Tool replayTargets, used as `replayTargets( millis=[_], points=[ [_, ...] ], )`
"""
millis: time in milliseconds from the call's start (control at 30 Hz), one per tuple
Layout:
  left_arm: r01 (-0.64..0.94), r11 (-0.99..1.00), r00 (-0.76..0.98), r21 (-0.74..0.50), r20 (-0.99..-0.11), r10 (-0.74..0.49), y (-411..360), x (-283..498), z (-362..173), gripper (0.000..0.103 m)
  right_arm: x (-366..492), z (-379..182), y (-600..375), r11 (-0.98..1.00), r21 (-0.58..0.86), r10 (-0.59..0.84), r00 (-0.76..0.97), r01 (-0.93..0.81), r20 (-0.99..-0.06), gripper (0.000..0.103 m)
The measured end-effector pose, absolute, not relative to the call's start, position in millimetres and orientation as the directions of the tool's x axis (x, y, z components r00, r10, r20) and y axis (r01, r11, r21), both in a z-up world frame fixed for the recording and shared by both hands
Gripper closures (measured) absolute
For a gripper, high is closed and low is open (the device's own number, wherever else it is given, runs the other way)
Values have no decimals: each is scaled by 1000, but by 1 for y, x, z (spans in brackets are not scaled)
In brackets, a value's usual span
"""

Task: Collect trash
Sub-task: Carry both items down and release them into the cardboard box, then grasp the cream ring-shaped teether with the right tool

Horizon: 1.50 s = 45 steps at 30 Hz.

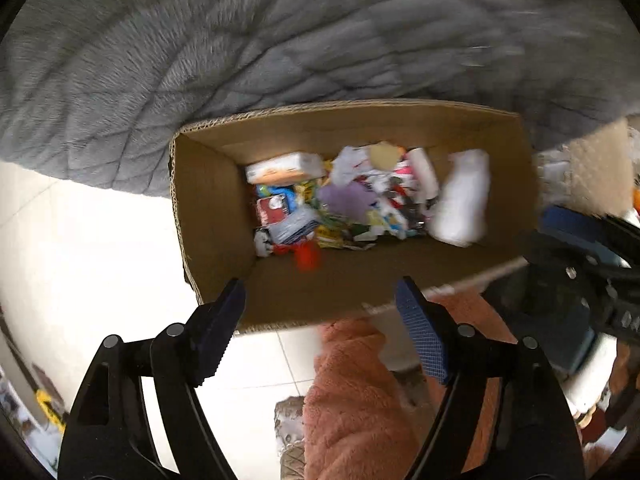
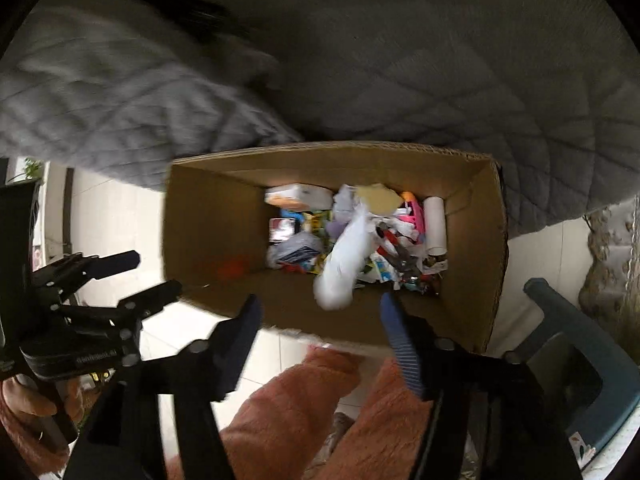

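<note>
Corrugated cardboard box [image 1: 352,216] on pale tiled floor [image 1: 80,264], far rim against quilted grey blanket [image 1: 200,52]. Inside: mixed wrappers [image 2: 352,236], blurred white crumpled piece [image 2: 344,264], red scrap [image 1: 307,256]. Left gripper [image 1: 320,300] and right gripper [image 2: 320,316] above near rim, both spread wide, holding nothing. Labels unreadable through blur.

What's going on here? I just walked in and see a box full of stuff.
A person with a gripper in each hand is collecting trash into a cardboard box on the floor beside a grey quilted cover. Both the left gripper and the right gripper hang open over the box's near edge, holding nothing. A blurred white piece and a blurred red piece show inside the box, apparently just dropped. The box already holds mixed wrappers, paper and a cardboard tube.
</note>
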<state>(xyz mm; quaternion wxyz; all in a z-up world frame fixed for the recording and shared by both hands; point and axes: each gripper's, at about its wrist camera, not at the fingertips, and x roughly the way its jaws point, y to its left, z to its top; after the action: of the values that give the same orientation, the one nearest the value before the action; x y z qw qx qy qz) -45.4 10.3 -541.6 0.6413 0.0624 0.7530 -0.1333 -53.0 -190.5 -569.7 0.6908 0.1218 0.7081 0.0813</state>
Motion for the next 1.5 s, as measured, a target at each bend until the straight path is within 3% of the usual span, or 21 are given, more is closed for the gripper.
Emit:
replayTargets(
  millis=[200, 400, 567, 700, 800, 867, 1100, 1167, 1400, 1500],
  points=[
    [235, 965, -167, -114, -983, -76, 24, -38, -536, 27, -62, -568, -210, 963, 253, 254, -8, 89, -967, 36],
    [235, 960, -131, -148, -984, -120, 30, -44, -490, 27, -66, -507, -217, 960, 276, 273, 66, 46, -960, 36],
    [318, 918, -31, -237, -970, -240, 21, -59, -398, 27, -68, -390, -206, 908, 395, 419, 236, -142, -877, 31],
    [371, 889, 39, -270, -952, -305, 10, -69, -334, 18, -41, -296, -218, 840, 493, 543, 342, -226, -767, 22],
    [370, 883, 92, -287, -935, -342, 1, -69, -301, 18, 5, -243, -248, 858, 459, 511, 485, -230, -710, 11],
    [359, 888, 121, -287, -929, -350, -6, -65, -286, 18, 43, -226, -271, 891, 411, 445, 559, -193, -700, 10],
    [300, 923, 178, -241, -936, -303, -20, -49, -262, 18, 215, -228, -371, 940, 324, 194, 618, 105, -762, 10],
    [248, 939, 179, -238, -941, -286, -20, -45, -262, 18, 264, -234, -388, 957, 239, 98, 599, 162, -795, 10],
    [99, 966, 189, -239, -949, -254, -29, -29, -256, 18, 374, -273, -409, 978, 105, -3, 516, 180, -857, 13],
    [63, 967, 192, -249, -947, -256, -41, -14, -253, 18, 394, -287, -404, 991, 56, -9, 475, 123, -880, 41]
  ],
)
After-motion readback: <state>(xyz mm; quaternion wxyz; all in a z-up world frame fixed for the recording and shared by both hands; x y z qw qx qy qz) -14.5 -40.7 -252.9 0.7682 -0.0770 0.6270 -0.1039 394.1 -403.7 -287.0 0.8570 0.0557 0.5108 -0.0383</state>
